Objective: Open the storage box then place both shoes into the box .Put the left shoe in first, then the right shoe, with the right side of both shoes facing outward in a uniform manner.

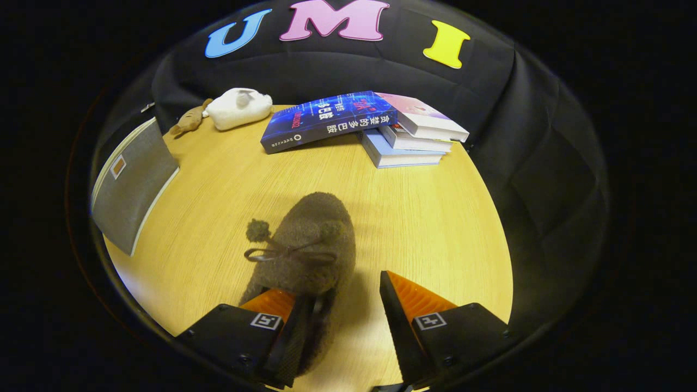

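tongs (348,305) spread wide, shoe (307,245) heel between them, against one finger | box (130,185) further off, table (425,218)

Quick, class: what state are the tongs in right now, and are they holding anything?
Tongs: open, holding nothing; the shoe lies against the left finger, its heel end between the fingers, apart from the right one.

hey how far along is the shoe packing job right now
Done: nothing visible; whether the grey storage box is open can't be told. In hand: the gripper, jaws open, is at the brown fuzzy shoe on the table, its heel end by one jaw, not clamped. Left: boxing both shoes.
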The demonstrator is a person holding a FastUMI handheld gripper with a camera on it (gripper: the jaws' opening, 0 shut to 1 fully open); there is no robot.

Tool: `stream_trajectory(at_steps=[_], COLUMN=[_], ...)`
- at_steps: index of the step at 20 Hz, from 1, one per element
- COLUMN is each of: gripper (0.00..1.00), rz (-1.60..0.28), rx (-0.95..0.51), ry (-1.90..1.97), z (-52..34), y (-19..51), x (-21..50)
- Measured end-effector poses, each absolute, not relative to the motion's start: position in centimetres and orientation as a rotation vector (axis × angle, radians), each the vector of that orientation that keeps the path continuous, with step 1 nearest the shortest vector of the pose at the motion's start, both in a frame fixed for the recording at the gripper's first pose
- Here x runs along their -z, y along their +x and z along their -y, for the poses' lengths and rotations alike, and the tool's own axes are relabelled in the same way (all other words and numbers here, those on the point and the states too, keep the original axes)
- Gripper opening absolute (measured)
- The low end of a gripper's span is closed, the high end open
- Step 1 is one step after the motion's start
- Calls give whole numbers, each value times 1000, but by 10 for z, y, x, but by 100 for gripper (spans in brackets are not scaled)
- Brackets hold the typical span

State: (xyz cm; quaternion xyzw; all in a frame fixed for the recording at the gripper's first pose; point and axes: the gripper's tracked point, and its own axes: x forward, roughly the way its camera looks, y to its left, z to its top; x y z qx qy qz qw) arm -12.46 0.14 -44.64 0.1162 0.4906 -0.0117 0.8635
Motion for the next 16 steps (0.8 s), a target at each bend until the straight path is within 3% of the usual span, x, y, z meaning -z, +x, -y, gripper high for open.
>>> stream_trajectory(at_steps=[1,2,7,16], gripper=[72,64,9,9], rz=[-1036,-1044,-1074,-998], rx=[24,22,81,162], ry=[255,258,257,377], z=[-4,-6,-2,8], y=[-123,-122,-124,-109], x=[450,455,461,389])
